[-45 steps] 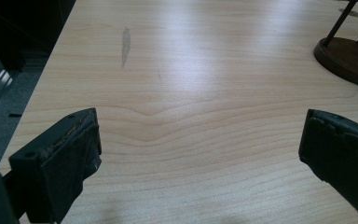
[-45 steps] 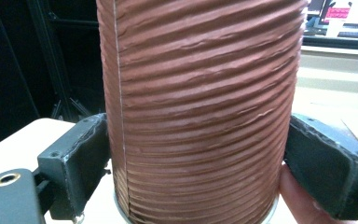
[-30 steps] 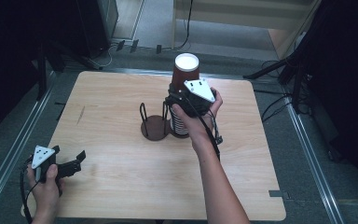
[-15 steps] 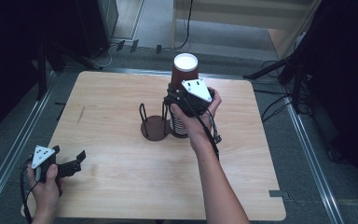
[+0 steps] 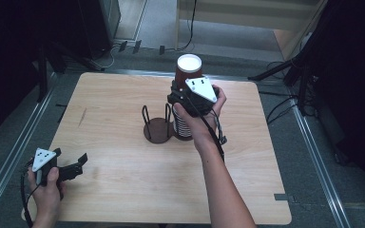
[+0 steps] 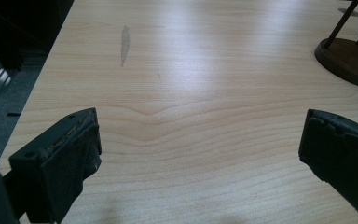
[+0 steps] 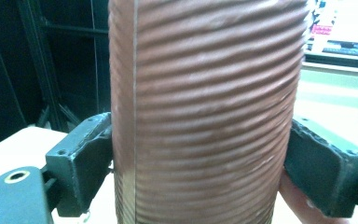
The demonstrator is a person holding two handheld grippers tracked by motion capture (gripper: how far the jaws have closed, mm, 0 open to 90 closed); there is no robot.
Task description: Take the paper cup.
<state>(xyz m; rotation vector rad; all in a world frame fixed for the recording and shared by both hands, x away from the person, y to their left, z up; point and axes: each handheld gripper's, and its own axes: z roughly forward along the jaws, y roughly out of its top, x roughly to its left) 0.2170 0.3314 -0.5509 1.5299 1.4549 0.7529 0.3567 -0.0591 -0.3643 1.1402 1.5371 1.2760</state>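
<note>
High view: you hold two grippers. Your right gripper (image 5: 183, 97), at upper centre of the frame, is clamped on one brown ribbed paper cup (image 5: 188, 71), white inside, topping one stack of cups (image 5: 184, 127) on the wooden table (image 5: 123, 190). Just left of the stack stands one round wire-post cup rack (image 5: 157, 129). Your left gripper (image 5: 73, 166) sits at lower left near the table's front-left corner, jaws spread, holding nothing. Bare wood lies all around the rack and stack.

Left gripper view: two jaws stand wide apart over bare tabletop; the rack base (image 6: 349, 58) sits at upper right, the table edge at left.

Right gripper view: both pads press the ribbed cup wall (image 7: 205, 112), and the cup's vertical seam is visible here.
</note>
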